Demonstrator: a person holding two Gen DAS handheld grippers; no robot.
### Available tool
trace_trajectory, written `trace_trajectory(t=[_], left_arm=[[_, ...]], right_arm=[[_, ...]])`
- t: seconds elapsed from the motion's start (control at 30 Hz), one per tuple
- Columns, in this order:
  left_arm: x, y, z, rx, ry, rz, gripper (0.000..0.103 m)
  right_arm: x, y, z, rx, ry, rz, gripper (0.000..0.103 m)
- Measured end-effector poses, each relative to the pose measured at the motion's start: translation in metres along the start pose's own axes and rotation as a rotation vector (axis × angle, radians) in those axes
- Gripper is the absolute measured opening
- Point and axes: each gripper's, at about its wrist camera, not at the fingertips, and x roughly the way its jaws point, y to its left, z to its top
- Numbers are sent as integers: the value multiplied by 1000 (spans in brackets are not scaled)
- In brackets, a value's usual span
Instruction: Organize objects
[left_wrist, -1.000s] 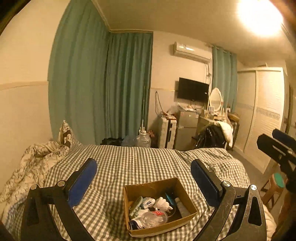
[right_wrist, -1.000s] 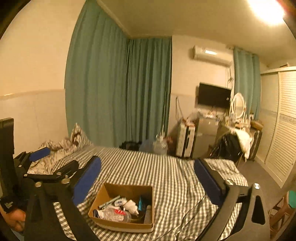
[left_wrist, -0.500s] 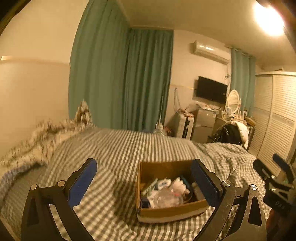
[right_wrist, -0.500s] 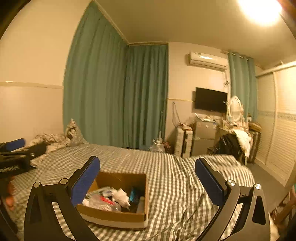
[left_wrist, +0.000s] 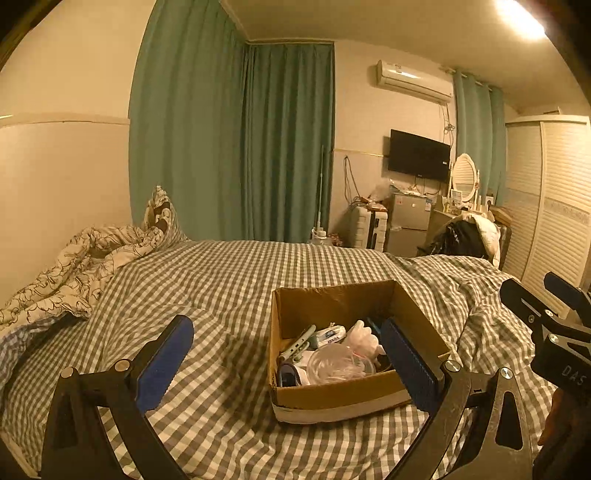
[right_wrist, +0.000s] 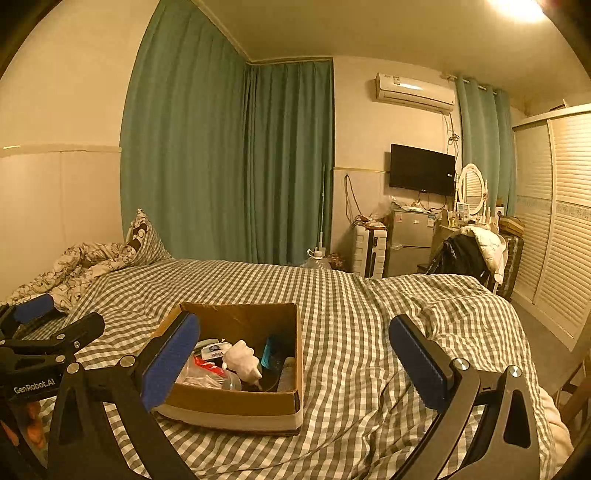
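Note:
An open cardboard box (left_wrist: 332, 397) sits on the checked bed cover; it also shows in the right wrist view (right_wrist: 236, 404). It holds several small items: a clear plastic container (left_wrist: 338, 365), a white figure (right_wrist: 242, 356), a tube (left_wrist: 327, 335), a teal item (right_wrist: 269, 350). My left gripper (left_wrist: 286, 363) is open and empty, its right finger over the box's right side. My right gripper (right_wrist: 293, 360) is open and empty, its left finger over the box's left wall. Each gripper shows at the edge of the other's view.
The bed (left_wrist: 221, 280) has a checked cover. A rumpled floral quilt and pillow (left_wrist: 92, 258) lie at the left by the wall. Beyond the bed stand green curtains, a small fridge (right_wrist: 410, 240), a dresser with mirror, a wardrobe (right_wrist: 554, 221) at right.
Both grippers have come lower and closer to the box, which looks larger in both views. Both stay open.

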Motion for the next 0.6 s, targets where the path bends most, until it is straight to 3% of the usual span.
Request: trace_trajectory(t=[0.6], left_arm=[[5,2,-1,-7,22,14,103]], right_arm=[[0,1,0,0,19,0,103]])
